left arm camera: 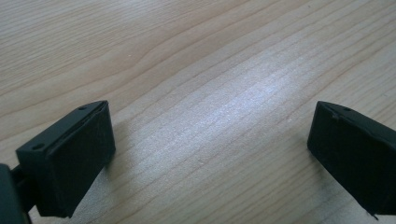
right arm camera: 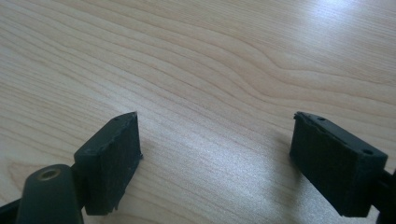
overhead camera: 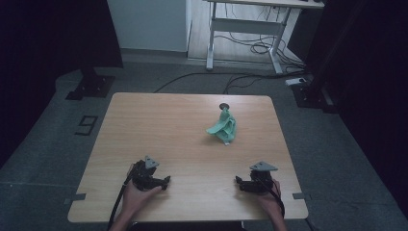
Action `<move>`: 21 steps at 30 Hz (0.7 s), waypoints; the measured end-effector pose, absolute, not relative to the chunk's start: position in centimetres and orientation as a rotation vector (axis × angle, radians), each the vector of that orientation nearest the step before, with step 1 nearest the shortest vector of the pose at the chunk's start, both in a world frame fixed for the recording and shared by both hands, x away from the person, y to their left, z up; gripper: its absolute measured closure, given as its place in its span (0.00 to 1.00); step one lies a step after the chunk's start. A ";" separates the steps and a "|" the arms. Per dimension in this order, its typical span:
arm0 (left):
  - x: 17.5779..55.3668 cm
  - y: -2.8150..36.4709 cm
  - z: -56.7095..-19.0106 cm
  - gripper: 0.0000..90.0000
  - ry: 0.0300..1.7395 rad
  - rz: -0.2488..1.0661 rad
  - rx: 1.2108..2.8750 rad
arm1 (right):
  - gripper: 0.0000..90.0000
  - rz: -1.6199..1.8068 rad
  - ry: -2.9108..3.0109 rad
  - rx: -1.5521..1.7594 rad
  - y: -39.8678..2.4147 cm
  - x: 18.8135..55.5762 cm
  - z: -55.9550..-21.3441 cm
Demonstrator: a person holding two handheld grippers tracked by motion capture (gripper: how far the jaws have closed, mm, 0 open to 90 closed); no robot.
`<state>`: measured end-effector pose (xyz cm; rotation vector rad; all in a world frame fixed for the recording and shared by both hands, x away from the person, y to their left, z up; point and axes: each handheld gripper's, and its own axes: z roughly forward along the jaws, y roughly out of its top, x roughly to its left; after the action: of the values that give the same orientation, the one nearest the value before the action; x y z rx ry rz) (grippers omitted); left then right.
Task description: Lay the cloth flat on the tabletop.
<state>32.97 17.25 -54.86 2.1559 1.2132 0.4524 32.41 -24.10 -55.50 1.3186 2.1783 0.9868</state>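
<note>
Hands at the near edge of the worktop, one at about 7 o'clock, the other at about 5 o'clock, each wrapped round a black tool with a grey three-cornered plate on top. Left tongs lying low on the wood, pointing toward 3 o'clock; jaws spread wide in the left gripper view, nothing but bare wood grain between the black pads, so released and empty. Right tongs likewise low on the wood, pointing toward 9 o'clock, facing the left pair across a bare stretch of worktop; jaws wide apart in the right gripper view, pale wood between them, released and empty too. Cables trailing back from both tools past the wrists toward 6 o'clock.

Farther out, right of centre at roughly 1 o'clock from the middle of the worktop, a crumpled green cloth, bunched into a small heap, well apart from both pairs of tongs and touched by neither. Just beyond it, toward 12 o'clock, a small dark round object, sitting at the cloth's far tip; too small to tell what it is or whether it is joined to the cloth.

Beyond the far edge, grey floor with black cables snaking across it, and at 12 to 1 o'clock a white desk frame against the wall.
</note>
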 end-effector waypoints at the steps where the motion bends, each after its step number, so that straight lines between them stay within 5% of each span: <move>1: 33.0 17.2 -54.9 0.01 1.213 0.452 2.156 | 0.19 0.991 2.179 1.317 -24.1 32.4 -55.5; 21: 32.6 17.5 -54.8 0.03 1.212 0.461 2.142 | 0.25 1.010 2.130 1.336 -24.0 33.1 -55.3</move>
<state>32.62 17.54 -54.80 2.1417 1.2125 0.4610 33.06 -24.04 -55.34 1.3362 2.1297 1.0103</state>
